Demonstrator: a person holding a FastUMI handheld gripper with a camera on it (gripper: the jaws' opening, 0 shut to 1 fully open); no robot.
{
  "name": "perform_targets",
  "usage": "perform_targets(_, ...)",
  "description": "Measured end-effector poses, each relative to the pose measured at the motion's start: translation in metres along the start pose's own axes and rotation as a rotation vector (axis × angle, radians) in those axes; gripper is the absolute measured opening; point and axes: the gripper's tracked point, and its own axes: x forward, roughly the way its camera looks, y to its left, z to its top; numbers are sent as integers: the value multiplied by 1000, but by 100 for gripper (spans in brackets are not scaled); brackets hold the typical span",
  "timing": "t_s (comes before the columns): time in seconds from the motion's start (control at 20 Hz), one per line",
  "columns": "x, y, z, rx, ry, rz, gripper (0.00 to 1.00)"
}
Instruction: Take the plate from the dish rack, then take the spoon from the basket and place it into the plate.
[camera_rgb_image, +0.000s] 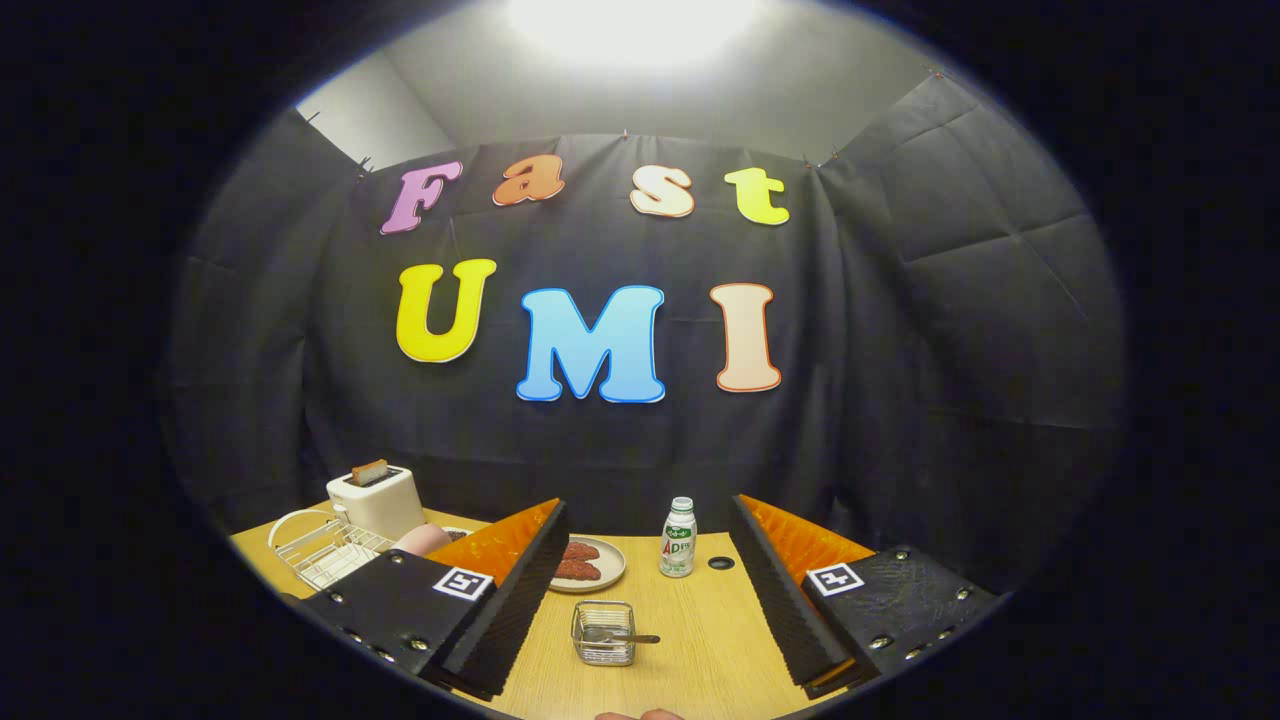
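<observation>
Table (700, 640): wooden, under everything.
Gripper (645, 590): fingers spread wide, holding nothing.
Dish rack (325, 550): white wire, far left of the basket, beside a toaster (378, 500).
Plate (615, 568): just behind the basket, carrying reddish food.
Basket (604, 634): between the fingers.
Bottle (678, 538): right of the plate.
Spoon (620, 634): in the basket, handle poking right.

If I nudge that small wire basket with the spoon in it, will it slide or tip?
The wire basket, between the open gripper fingers, looks light and open-meshed, so it would probably slide on the smooth wooden table rather than resist. The spoon handle sticks out over one rim, so a push there may tilt it or rattle the spoon.
</observation>
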Motion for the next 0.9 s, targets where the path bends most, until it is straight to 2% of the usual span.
perform_targets(0.2, -2, 22, 14, -14, -12, -38, 99)
perform_targets(0.45, 3, 57, 21, -12, 41, -6, 98)
perform_targets(0.55, 8, 78, 18, 28, 103, 41, 98)
perform_targets(0.75, 22, 125, -4, 137, 307, 160, 98)
perform_targets(0.9, 37, 157, -17, 110, 413, 229, 98)
